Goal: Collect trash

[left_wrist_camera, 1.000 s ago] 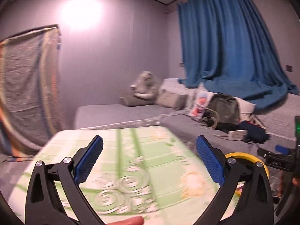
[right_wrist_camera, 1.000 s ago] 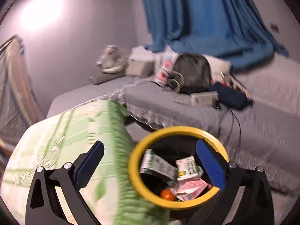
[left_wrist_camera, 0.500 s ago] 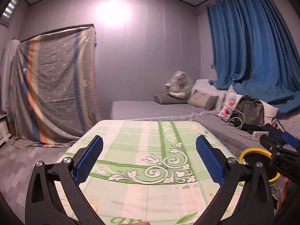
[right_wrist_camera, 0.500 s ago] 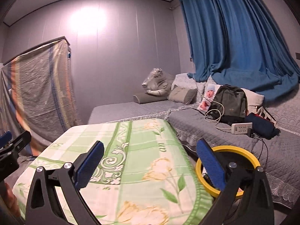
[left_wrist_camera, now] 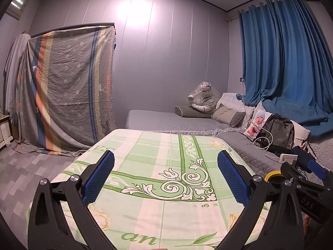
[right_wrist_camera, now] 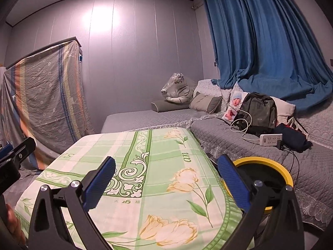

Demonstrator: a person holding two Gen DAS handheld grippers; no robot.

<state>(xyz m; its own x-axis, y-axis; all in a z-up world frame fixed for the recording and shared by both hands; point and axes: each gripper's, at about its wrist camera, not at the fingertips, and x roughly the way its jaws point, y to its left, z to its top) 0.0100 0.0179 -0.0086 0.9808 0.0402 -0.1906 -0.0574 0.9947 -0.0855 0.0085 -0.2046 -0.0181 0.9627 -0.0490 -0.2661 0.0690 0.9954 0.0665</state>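
Note:
My left gripper (left_wrist_camera: 165, 178) is open above a table covered by a green floral cloth (left_wrist_camera: 158, 164), with nothing between its blue pads. My right gripper (right_wrist_camera: 166, 180) is open too, over the same cloth (right_wrist_camera: 145, 166) near its right edge. A yellow-rimmed trash bin (right_wrist_camera: 268, 162) stands on the floor just right of the table; its inside looks dark from here and no trash shows. In the left wrist view only a sliver of the bin's rim (left_wrist_camera: 272, 175) shows behind the right gripper's body (left_wrist_camera: 306, 189). No trash lies on the cloth.
A grey sofa (right_wrist_camera: 239, 141) runs along the right, carrying a backpack (right_wrist_camera: 260, 112), a white power strip (right_wrist_camera: 270, 139), a doll and pillows. A striped sheet (left_wrist_camera: 66, 87) drapes furniture at the left. Blue curtains (left_wrist_camera: 281, 62) hang behind. A hand (right_wrist_camera: 12, 227) shows at lower left.
Both grippers have lifted and levelled out; a second ago the right one looked down into the bin holding cartons and wrappers. Both views have swung left toward the table and wall.

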